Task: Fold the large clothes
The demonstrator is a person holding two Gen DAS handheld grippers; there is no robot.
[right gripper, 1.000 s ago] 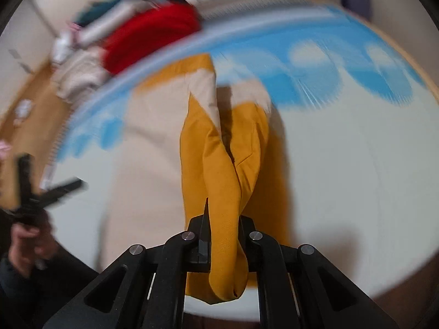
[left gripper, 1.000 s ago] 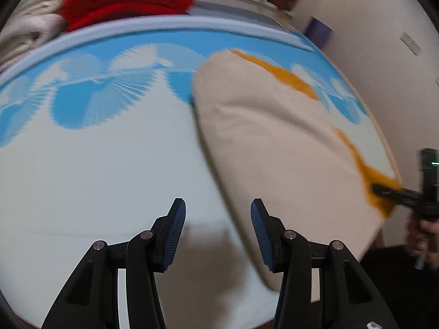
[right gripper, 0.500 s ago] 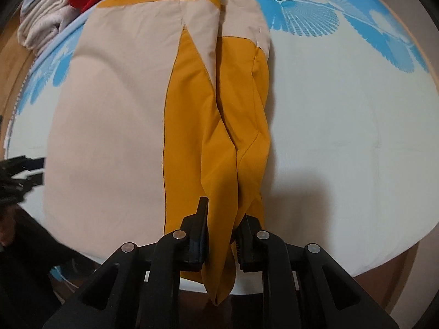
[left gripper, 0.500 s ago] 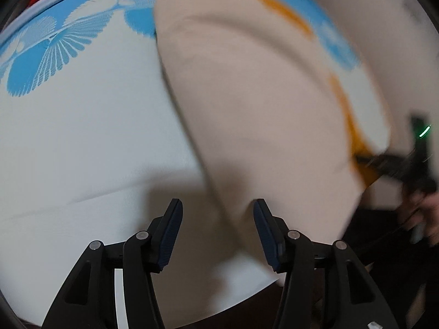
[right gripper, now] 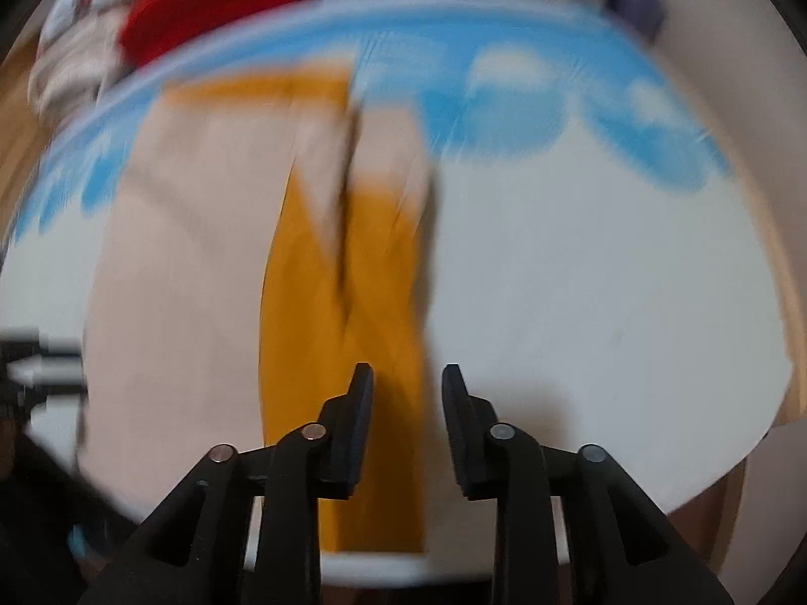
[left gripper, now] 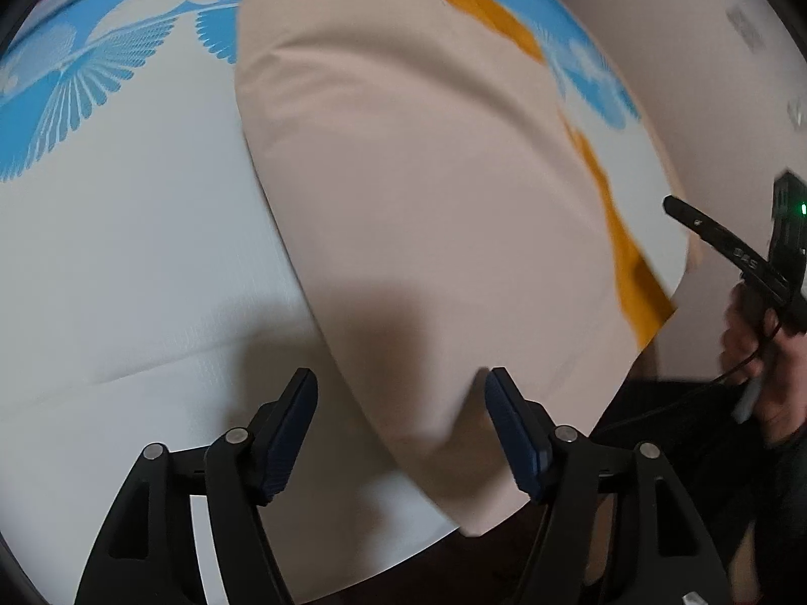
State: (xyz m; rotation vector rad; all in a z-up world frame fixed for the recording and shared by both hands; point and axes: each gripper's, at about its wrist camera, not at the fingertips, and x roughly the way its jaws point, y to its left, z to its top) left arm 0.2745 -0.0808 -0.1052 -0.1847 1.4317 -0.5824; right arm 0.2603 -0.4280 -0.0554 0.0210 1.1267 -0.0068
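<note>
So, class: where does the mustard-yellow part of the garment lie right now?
In the right wrist view the mustard-yellow part runs down the middle, beige cloth on its left, bare white sheet on its right, under the opening right gripper.

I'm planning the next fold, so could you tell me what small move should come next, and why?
Probably close the left gripper on the beige garment: its near corner lies between the opening jaws, while the right gripper, jaws also opening, holds nothing.
</note>
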